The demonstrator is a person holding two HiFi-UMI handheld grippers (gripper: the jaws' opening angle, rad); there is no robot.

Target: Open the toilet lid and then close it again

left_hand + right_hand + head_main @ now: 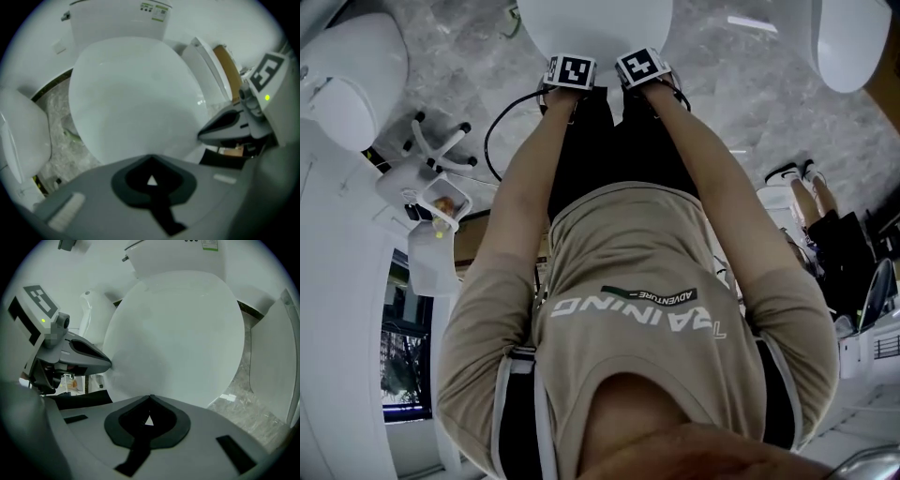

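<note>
Toilet lid (136, 103): white oval, lying flat and down over its bowl. The hinge end is against the cistern (117, 18) and the front edge faces the person.
Left gripper (151, 158): jaws brought together with nothing between them, nose aimed steeply down at the lid's front edge.
Right gripper (150, 398): jaws likewise together and empty, just beside the left one at the same front edge.
Contact: in both gripper views the tips sit at the lid's front rim. Whether they touch it cannot be told.
Reason for closed jaws (judged): the lid is too broad to pinch. Shut tips make a blunt wedge to slip under the rim, or a pad to press on it.
Reason for paired placement (judged): two points side by side at the front edge, farthest from the hinge, give the most leverage and keep the lid from twisting.
Person's arms (520, 187): stretched out parallel, with the marker cubes (570, 71) close together at the far end.
Surroundings: grey marbled floor (741, 94), with neighbouring toilets (23, 131) on either side, well apart from the lid.
Task standing (judged): the lid is down. Whether the lift is to come or the closing is ending cannot be told.
Risk (judged): glossy plastic may let the tips slide.
</note>
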